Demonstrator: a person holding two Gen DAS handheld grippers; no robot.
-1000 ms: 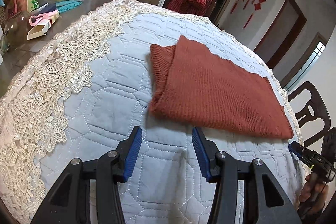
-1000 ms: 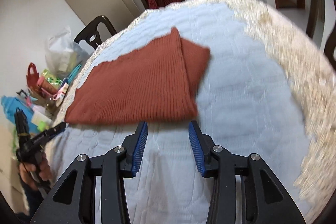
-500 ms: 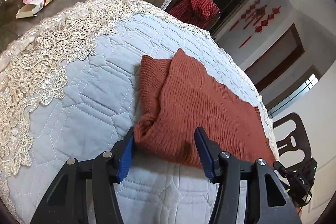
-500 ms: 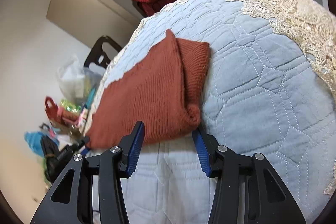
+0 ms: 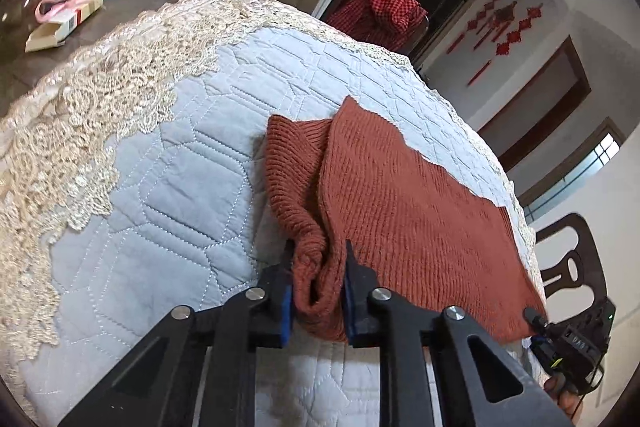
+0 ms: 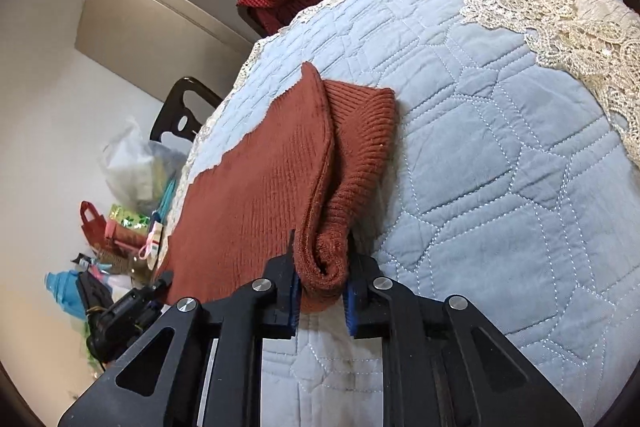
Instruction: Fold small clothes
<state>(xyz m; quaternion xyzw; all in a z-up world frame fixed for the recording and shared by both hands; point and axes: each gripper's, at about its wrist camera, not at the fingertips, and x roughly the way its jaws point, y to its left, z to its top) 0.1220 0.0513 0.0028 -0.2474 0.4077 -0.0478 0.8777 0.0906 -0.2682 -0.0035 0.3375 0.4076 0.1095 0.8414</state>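
**Both near corners pinched, next fold not yet started**

With the rust-red knit garment [image 5: 404,211] lying flat on the quilted grey cover [image 5: 168,187] of the tabletop, each set of tongs has one near corner. Left tongs [image 5: 318,291]: jaws have just closed, pads pressing a bunched wad of knit. Right tongs [image 6: 322,283]: same, just closed, clamped on the rolled edge at the opposite corner; in the left view they show at the far right end of the near hem. My read: holding both ends of one hem lets the edge lift evenly and carry over for the next fold without skewing.

Garment: ribbed knit, already doubled, a ribbed flap [image 6: 360,131] sticking out from under the top layer along one short side. Far edge looks uneven. Corners crumple where gripped, the rest is flat. Lace trim [image 5: 100,131] borders the cover, well clear.
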